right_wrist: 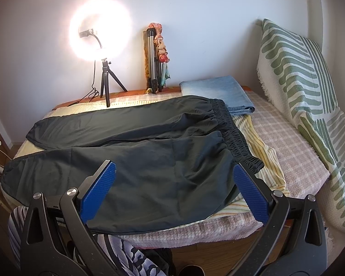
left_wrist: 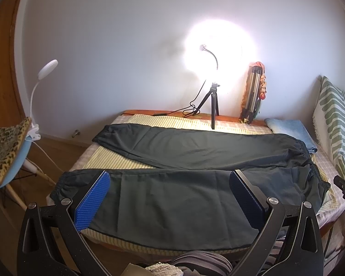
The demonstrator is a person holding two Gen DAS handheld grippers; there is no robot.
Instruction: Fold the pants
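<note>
Pants (left_wrist: 195,151) flat on bed (right_wrist: 294,151), unfolded.
L gripper (left_wrist: 170,197) & R gripper (right_wrist: 174,191) both spread wide, empty, just above near leg.

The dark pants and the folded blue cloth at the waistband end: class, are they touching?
Touching. In the right wrist view the waistband of the dark pants lies against and slightly over the near edge of the folded blue cloth, with no bedding visible between them.

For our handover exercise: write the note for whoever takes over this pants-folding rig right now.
Left hand-held gripper: open, empty, above the near leg.
Right hand-held gripper: open, empty, near the waist end.
Dark pants: spread flat on the bed, legs apart, waistband to the right.
Done: pants laid out.
Left: every fold; probably near leg over far leg first.
</note>
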